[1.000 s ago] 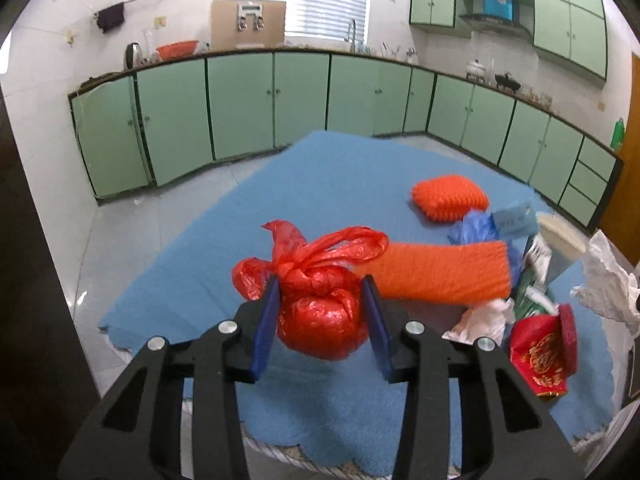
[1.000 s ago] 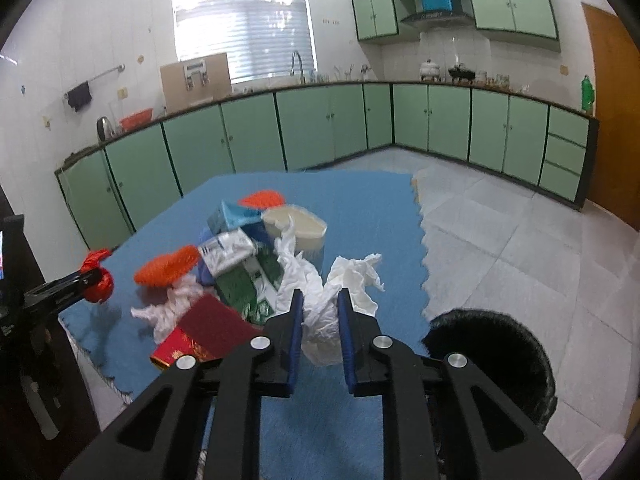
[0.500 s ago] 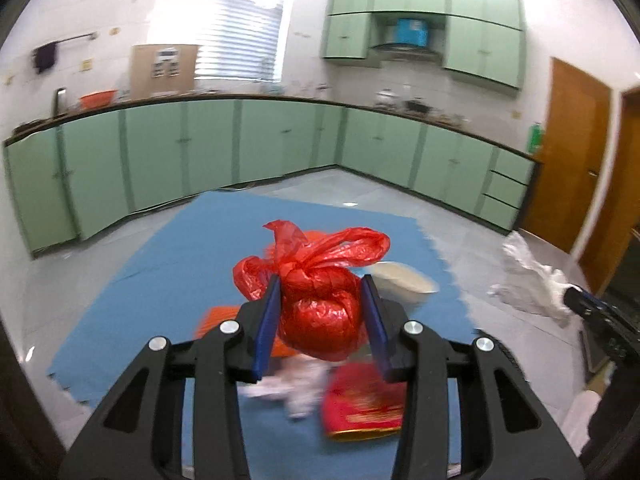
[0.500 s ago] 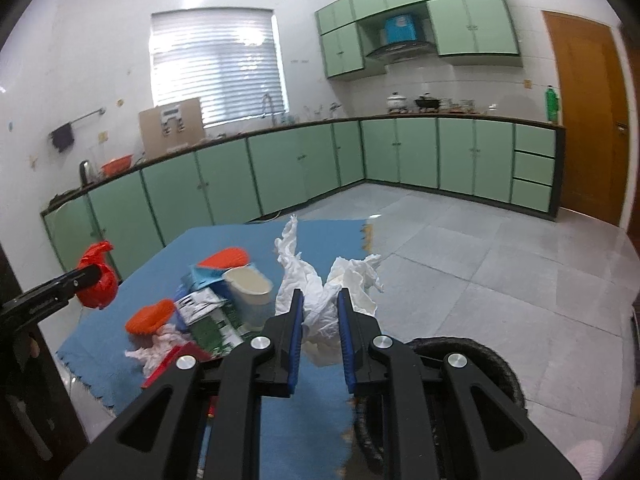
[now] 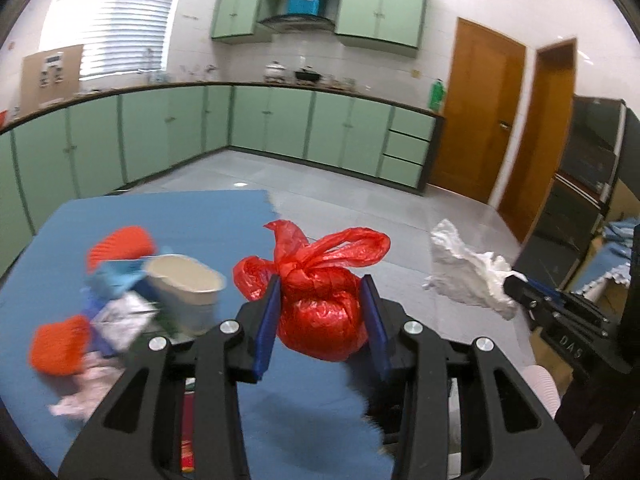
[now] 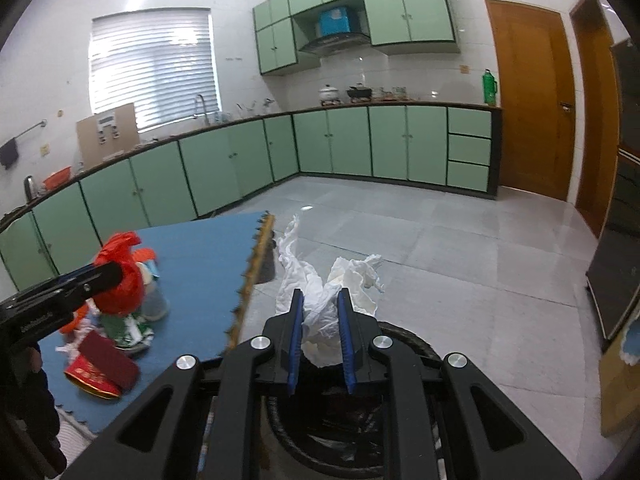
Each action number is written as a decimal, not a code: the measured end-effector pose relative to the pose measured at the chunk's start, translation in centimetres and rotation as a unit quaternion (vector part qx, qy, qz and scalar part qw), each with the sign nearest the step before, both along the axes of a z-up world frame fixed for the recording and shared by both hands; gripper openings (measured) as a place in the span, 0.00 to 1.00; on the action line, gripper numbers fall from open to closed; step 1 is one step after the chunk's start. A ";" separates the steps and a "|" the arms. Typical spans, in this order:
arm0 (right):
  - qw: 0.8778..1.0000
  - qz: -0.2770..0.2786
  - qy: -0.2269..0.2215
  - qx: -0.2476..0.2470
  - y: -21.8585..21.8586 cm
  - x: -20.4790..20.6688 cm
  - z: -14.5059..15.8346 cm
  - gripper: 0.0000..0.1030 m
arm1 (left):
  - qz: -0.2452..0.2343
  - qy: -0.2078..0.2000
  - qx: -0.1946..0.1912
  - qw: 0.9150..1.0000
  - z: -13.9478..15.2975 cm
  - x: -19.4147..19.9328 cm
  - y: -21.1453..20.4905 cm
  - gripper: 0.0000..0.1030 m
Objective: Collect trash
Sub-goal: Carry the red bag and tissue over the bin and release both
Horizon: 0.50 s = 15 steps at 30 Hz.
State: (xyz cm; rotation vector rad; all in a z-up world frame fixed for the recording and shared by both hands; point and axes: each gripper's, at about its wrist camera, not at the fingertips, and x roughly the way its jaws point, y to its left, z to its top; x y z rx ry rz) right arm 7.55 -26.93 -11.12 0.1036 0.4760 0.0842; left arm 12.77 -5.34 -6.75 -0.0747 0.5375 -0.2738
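Note:
My left gripper (image 5: 322, 322) is shut on a knotted red plastic bag (image 5: 320, 304) and holds it above the right part of the blue table mat (image 5: 192, 224). My right gripper (image 6: 321, 338) is shut on crumpled white tissue (image 6: 332, 292), held over a black trash bin (image 6: 408, 432) on the floor beside the mat. The tissue also shows in the left wrist view (image 5: 468, 272), and the red bag in the right wrist view (image 6: 120, 280).
On the mat lie more trash: a white cup (image 5: 186, 292), orange foam nets (image 5: 120, 244), a red packet (image 6: 102, 366), wrappers and tissue. Green kitchen cabinets (image 6: 360, 144) line the walls. Grey tile floor (image 6: 480, 264) lies right of the mat; wooden doors (image 6: 528, 100) stand far right.
Both grippers have swung right with their loads. The right gripper now hangs over the trash bin beyond the mat's edge; the left gripper has turned toward the mat's right edge.

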 end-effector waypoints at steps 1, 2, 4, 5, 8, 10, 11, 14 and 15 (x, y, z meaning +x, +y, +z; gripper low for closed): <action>1.000 -0.003 0.003 0.001 -0.4 0.2 -0.3 0.16 | -0.007 0.002 0.002 1.000 -0.4 0.6 -0.9 0.37; 1.000 -0.005 0.007 0.003 -0.7 0.5 -0.6 0.16 | -0.013 0.005 0.003 1.000 -0.9 1.0 -1.7 0.37; 1.000 -0.009 0.016 0.005 -1.3 1.2 -1.3 0.16 | -0.028 0.017 0.000 0.999 -1.9 2.4 -3.4 0.37; 1.000 -0.012 0.021 0.005 -1.6 1.7 -1.7 0.16 | -0.032 0.021 -0.001 0.999 -2.4 2.4 -3.6 0.37; 0.999 -0.019 0.032 0.004 -2.5 2.9 -2.7 0.16 | -0.045 0.033 0.000 0.998 -3.9 3.8 -5.3 0.37; 0.999 -0.025 0.037 0.005 -3.4 3.5 -3.3 0.16 | -0.054 0.042 -0.001 0.998 -4.8 4.7 -6.3 0.37; 0.999 -0.029 0.041 0.005 -3.9 4.0 -3.5 0.16 | -0.057 0.046 0.000 0.997 -5.1 5.2 -6.7 0.37; 0.998 -0.039 0.054 0.012 -5.3 5.2 -4.4 0.16 | -0.066 0.061 0.002 0.996 -6.4 6.7 -7.8 0.37; 0.997 -0.041 0.059 0.014 -5.8 5.6 -4.9 0.16 | -0.069 0.065 0.004 0.996 -6.7 7.3 -8.3 0.37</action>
